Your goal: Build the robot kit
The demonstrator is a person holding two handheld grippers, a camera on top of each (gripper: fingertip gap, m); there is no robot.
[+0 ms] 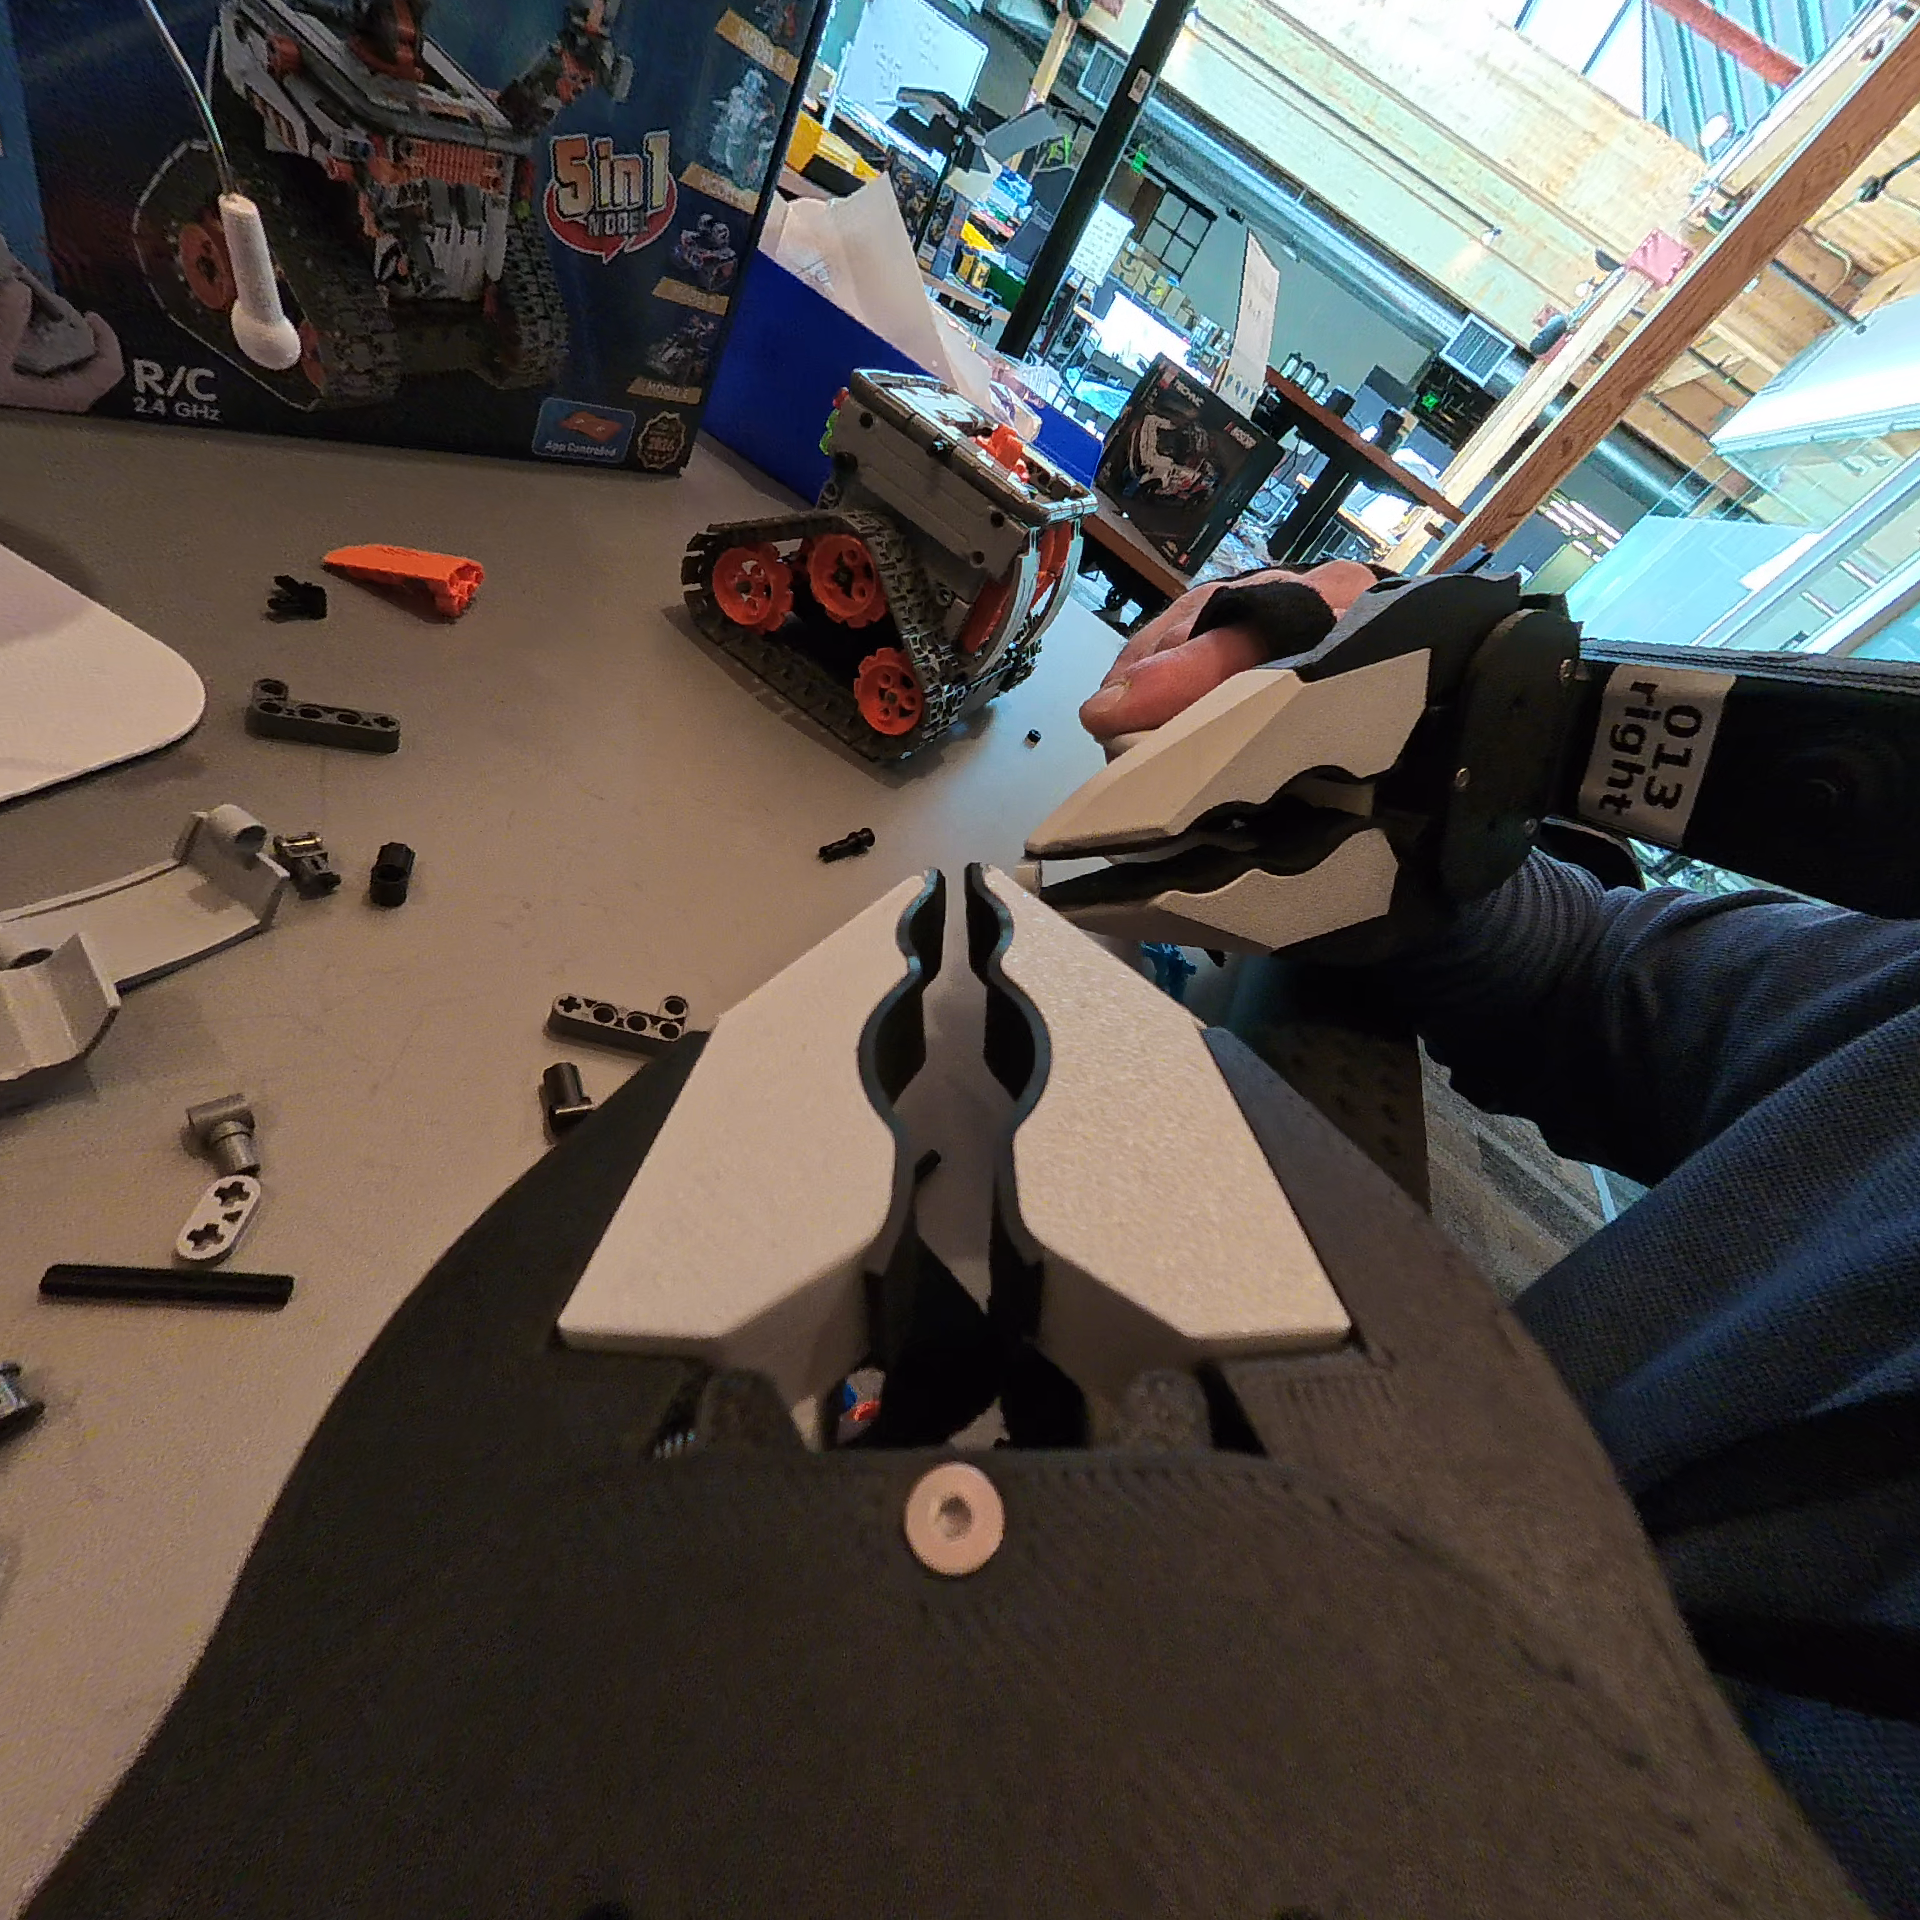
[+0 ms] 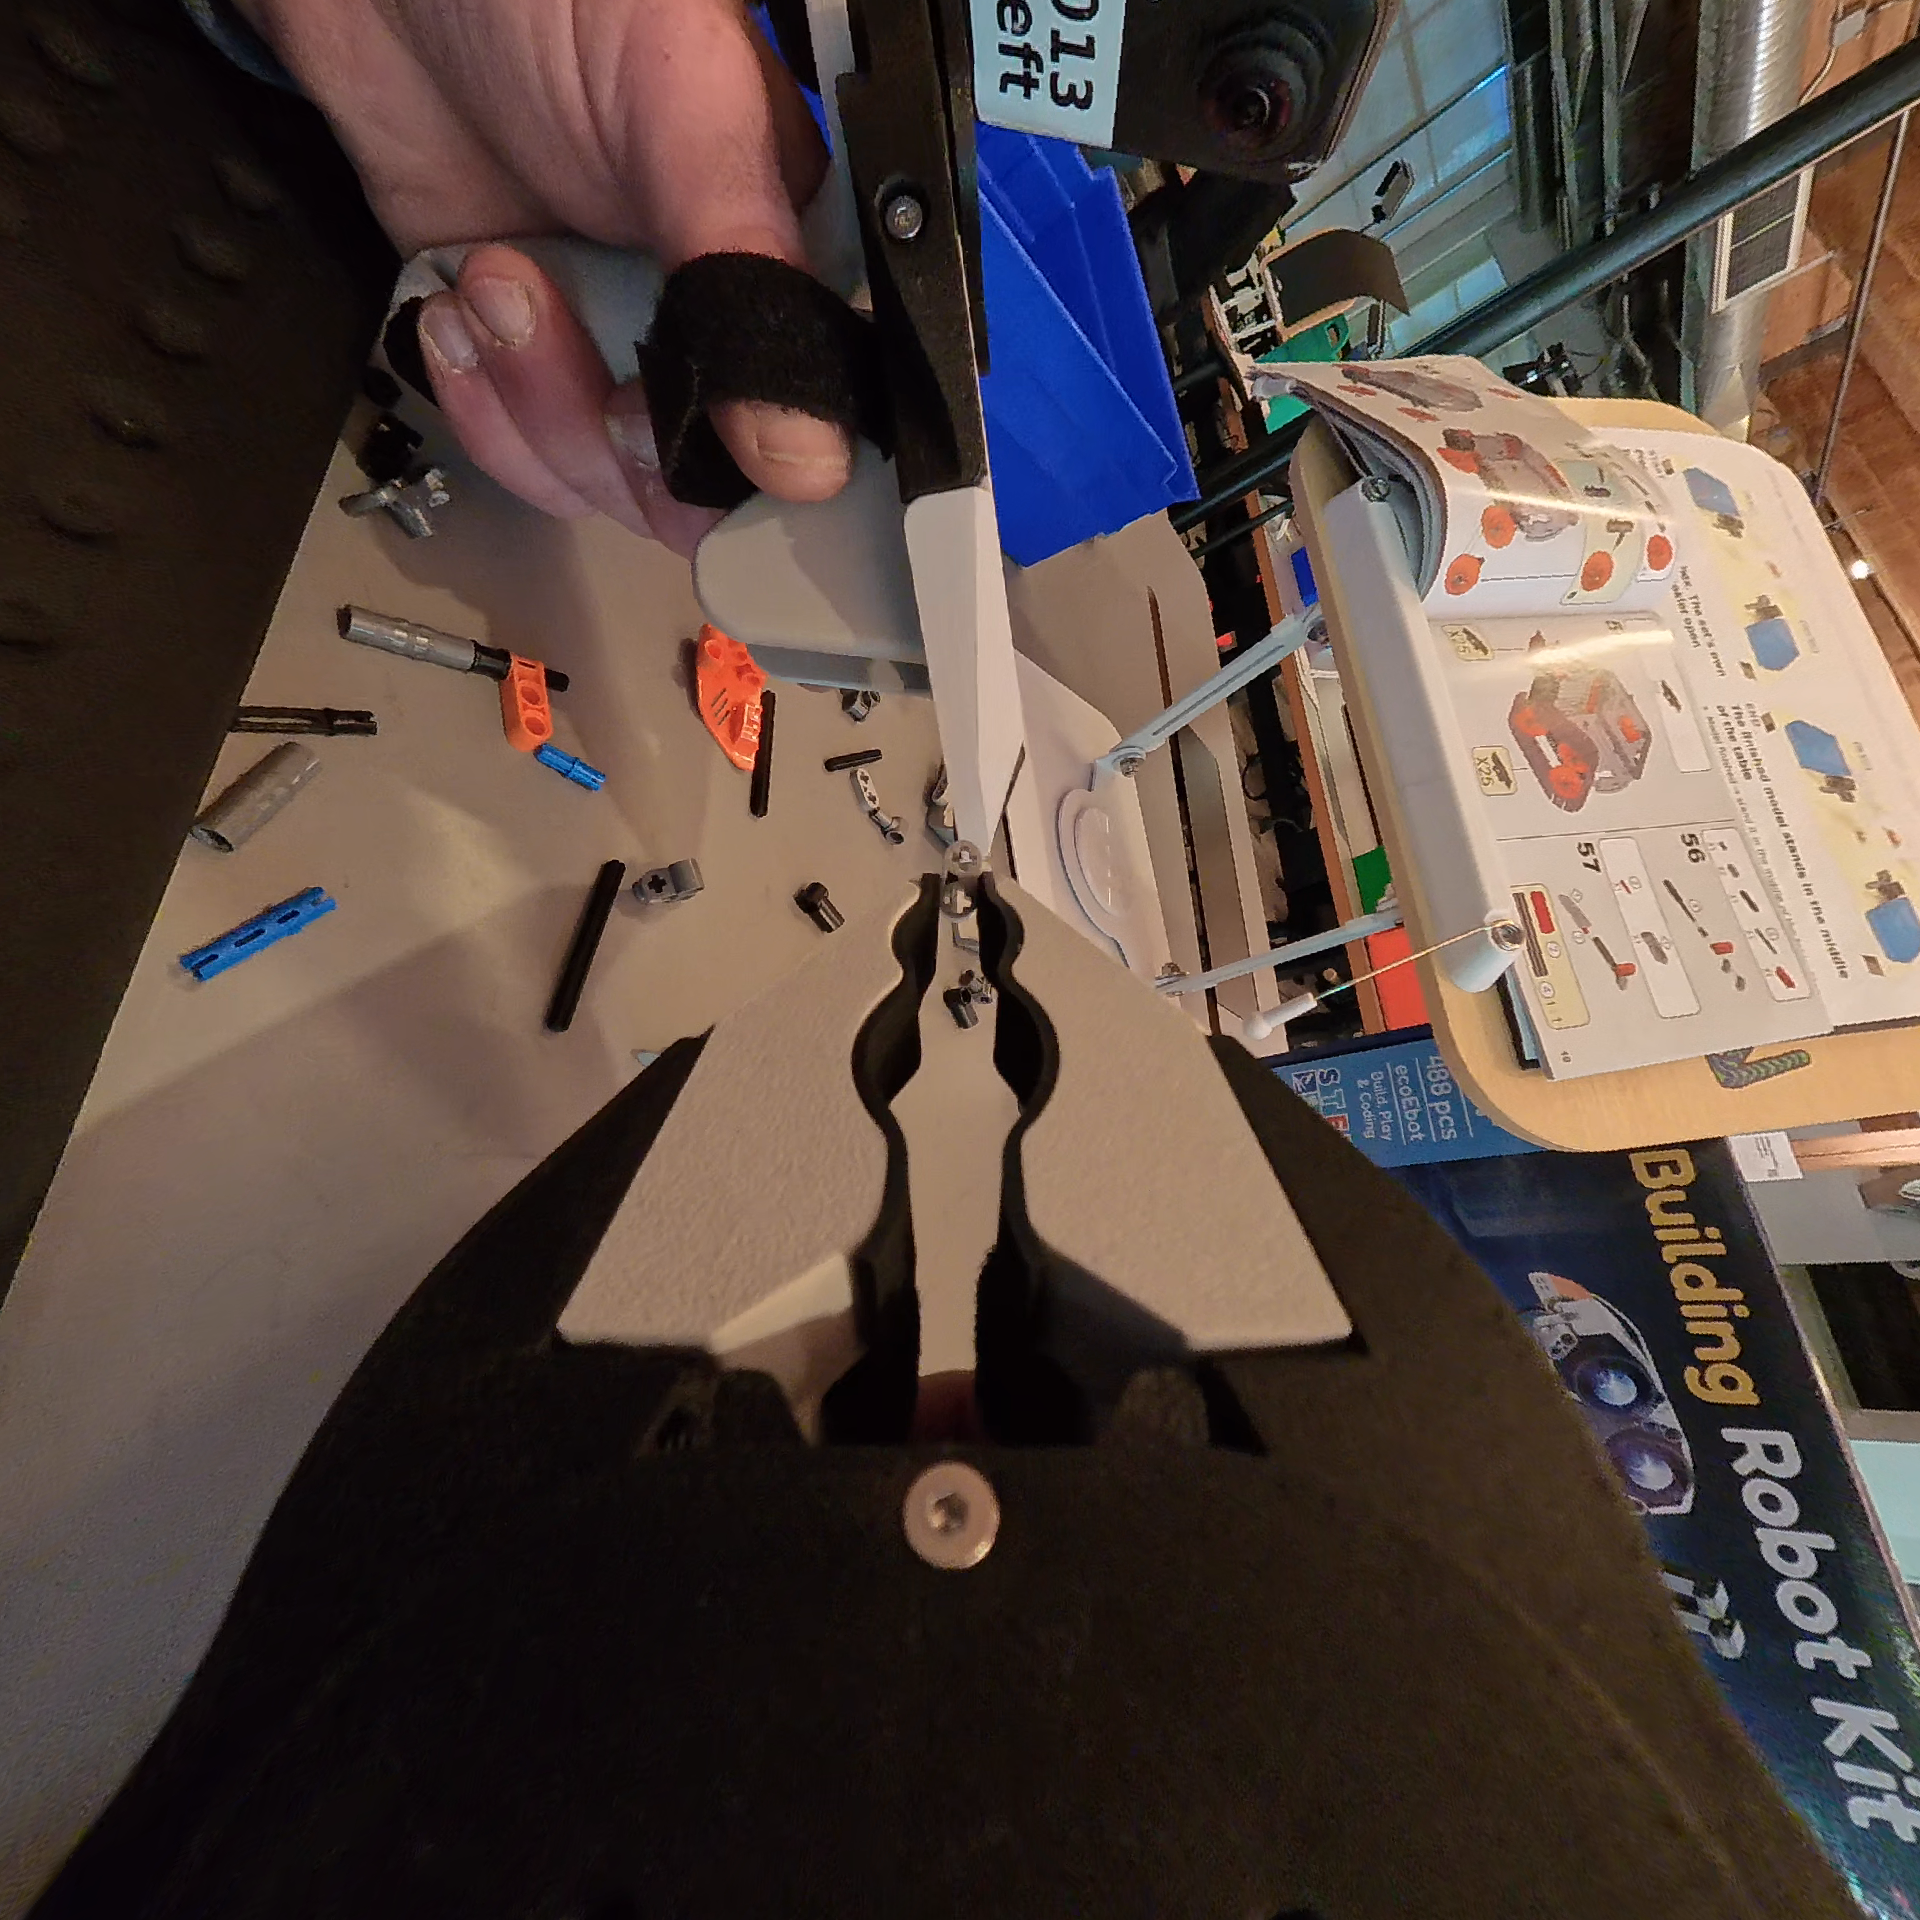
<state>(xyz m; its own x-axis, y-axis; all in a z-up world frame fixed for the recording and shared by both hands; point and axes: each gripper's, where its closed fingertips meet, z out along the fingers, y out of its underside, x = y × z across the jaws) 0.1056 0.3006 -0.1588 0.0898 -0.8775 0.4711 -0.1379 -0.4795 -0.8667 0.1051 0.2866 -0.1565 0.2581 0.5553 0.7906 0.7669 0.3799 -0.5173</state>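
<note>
My right gripper [image 2: 961,896] is shut on a small grey connector piece [image 2: 960,878] with cross-shaped holes and holds it above the grey table [image 2: 343,1143]. In the left wrist view the right gripper [image 1: 1039,868] comes in from the right, with a bit of the grey piece [image 1: 1032,871] at its tips. My left gripper [image 1: 956,883] has its jaws almost together, with nothing seen between them. Its tip touches or nearly touches the grey piece. In the right wrist view the left gripper [image 2: 971,821] comes down from above onto the top end of the piece.
A tracked grey and orange brick model [image 1: 883,603] stands on the table behind the grippers. A blue kit box [image 1: 395,208] stands at the back. An open instruction booklet [image 2: 1621,675] rests on a wooden stand. Several loose parts lie about, such as an orange panel [image 1: 410,577], a black axle [image 2: 587,940] and a blue beam [image 2: 255,932]. Both grippers' tips are close together, under 4 cm apart.
</note>
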